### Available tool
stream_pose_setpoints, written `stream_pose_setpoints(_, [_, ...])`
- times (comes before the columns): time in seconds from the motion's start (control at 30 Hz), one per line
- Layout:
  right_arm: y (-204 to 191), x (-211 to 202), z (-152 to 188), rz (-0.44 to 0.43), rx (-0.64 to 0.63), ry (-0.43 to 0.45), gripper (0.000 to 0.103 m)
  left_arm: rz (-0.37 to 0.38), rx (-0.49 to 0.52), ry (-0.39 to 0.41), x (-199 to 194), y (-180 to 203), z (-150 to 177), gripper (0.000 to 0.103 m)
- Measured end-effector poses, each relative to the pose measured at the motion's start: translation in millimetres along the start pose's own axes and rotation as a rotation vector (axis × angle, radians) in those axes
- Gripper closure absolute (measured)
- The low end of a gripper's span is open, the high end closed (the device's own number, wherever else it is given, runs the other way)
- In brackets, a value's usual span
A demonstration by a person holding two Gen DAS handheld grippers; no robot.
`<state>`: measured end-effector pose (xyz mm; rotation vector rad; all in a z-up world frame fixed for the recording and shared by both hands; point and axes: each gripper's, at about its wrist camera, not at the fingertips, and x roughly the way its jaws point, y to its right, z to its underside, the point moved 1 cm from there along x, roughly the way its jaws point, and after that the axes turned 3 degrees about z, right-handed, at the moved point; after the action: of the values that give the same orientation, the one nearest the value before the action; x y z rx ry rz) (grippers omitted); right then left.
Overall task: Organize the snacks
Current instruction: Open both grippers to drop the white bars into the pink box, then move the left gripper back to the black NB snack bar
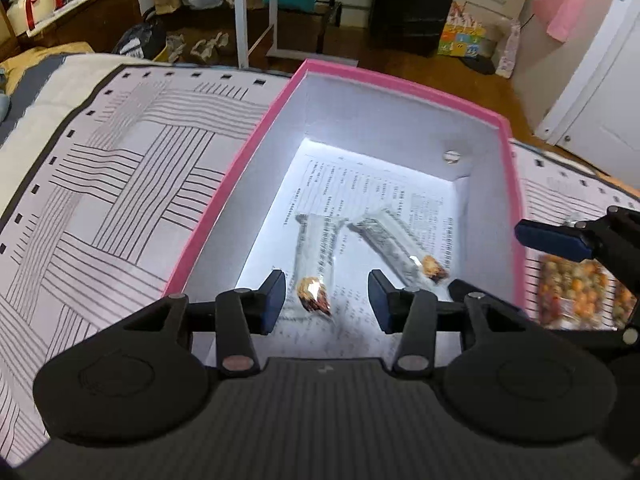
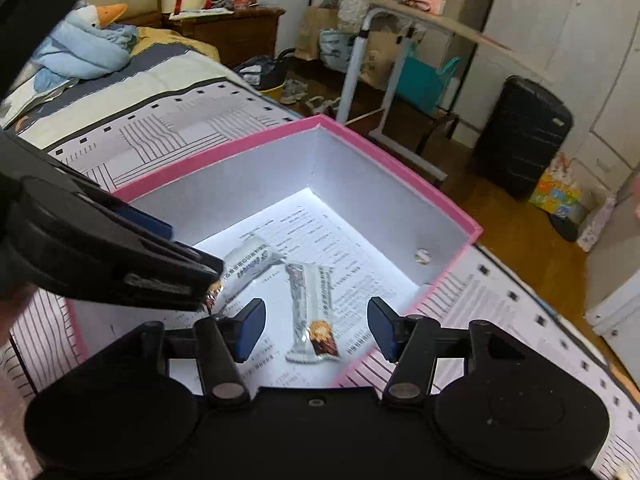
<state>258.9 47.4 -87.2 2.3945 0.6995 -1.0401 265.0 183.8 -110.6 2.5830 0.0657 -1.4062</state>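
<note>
A pink-rimmed white box point(image 1: 224, 184) point(image 2: 400, 168) sits on a patterned bed cover. Two silver-wrapped snack bars lie on a printed sheet in its bottom: one point(image 1: 316, 252) point(image 2: 248, 264) on the left, one point(image 1: 396, 244) point(image 2: 312, 308) on the right. My left gripper point(image 1: 326, 300) is open and empty, hovering over the box above the left bar. My right gripper point(image 2: 316, 330) is open and empty over the right bar; it also shows in the left wrist view point(image 1: 560, 240). A packet of mixed nuts point(image 1: 576, 292) lies on the cover right of the box.
The patterned cover point(image 1: 120, 200) spreads left of the box. Beyond the bed edge stand a white metal table frame point(image 2: 384, 80), a black suitcase point(image 2: 524, 136) and bags on the wooden floor. A blue goose plush point(image 2: 84, 44) lies on the bed.
</note>
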Motion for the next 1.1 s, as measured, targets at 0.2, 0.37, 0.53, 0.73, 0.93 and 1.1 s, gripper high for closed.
stream_pose_setpoints(0.2, [23,-60,22,0.013,0.05,0.04,0.037,0.021,0.04,0.051,-53,14,12,0.055])
stream_pose_setpoints(0.37, [52,-115,45,0.003,0.117,0.073,0.033,0.101,0.081,0.093,-101,40,21,0.048])
stream_pose_setpoints(0.53, [73,-155,72,-0.004,0.157,0.101,0.031,0.178,0.154,0.104,-129,81,37,0.044])
stream_pose_setpoints(0.73, [80,-168,109,-0.025,0.152,0.122,0.03,0.211,0.243,0.105,-132,135,61,0.043])
stream_pose_setpoints(0.93, [81,-154,140,-0.057,0.126,0.12,0.03,0.25,0.208,0.049,-106,165,81,0.043])
stream_pose_setpoints(1.1, [76,-135,159,-0.069,0.109,0.15,0.03,0.226,0.17,0.011,-80,172,97,0.043])
